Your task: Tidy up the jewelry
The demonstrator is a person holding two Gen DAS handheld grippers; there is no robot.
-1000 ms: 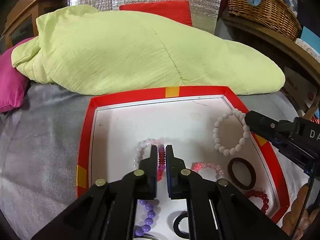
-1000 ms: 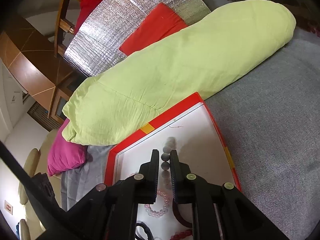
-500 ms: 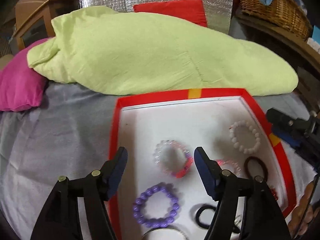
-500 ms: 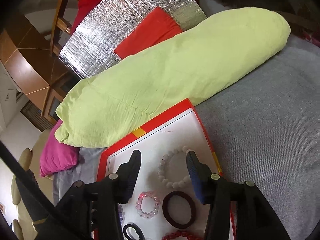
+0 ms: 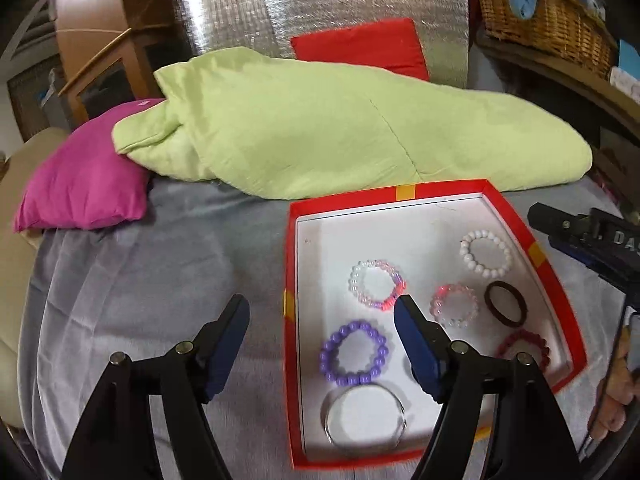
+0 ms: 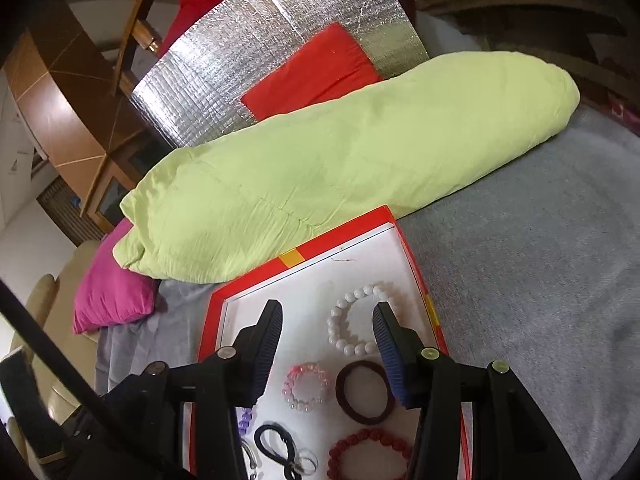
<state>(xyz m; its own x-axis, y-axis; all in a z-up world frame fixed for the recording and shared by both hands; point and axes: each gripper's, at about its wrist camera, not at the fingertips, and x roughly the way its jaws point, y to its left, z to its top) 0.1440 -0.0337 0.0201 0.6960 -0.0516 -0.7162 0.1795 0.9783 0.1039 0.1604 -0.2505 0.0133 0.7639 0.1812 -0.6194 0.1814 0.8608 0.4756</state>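
**Bracelets laid in the red tray**

The left gripper (image 5: 320, 312) and right gripper (image 6: 327, 320) are both held wide apart, gripping nothing. The white bead bracelet (image 6: 352, 320) is seen at the far right of the red tray (image 5: 290, 264), the purple bracelet (image 5: 354, 354) nearer left.

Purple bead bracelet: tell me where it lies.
In the left wrist view, the purple bead bracelet lies in the red tray's near-left part, just beyond the silver bangle.

Red bead bracelet (image 5: 524, 346): partly hidden behind left tongs (image 5: 320, 322). Purple bead bracelet (image 6: 245, 420): mostly hidden behind right tongs (image 6: 327, 330). Black hair tie (image 6: 276, 446): cut by bottom edge.
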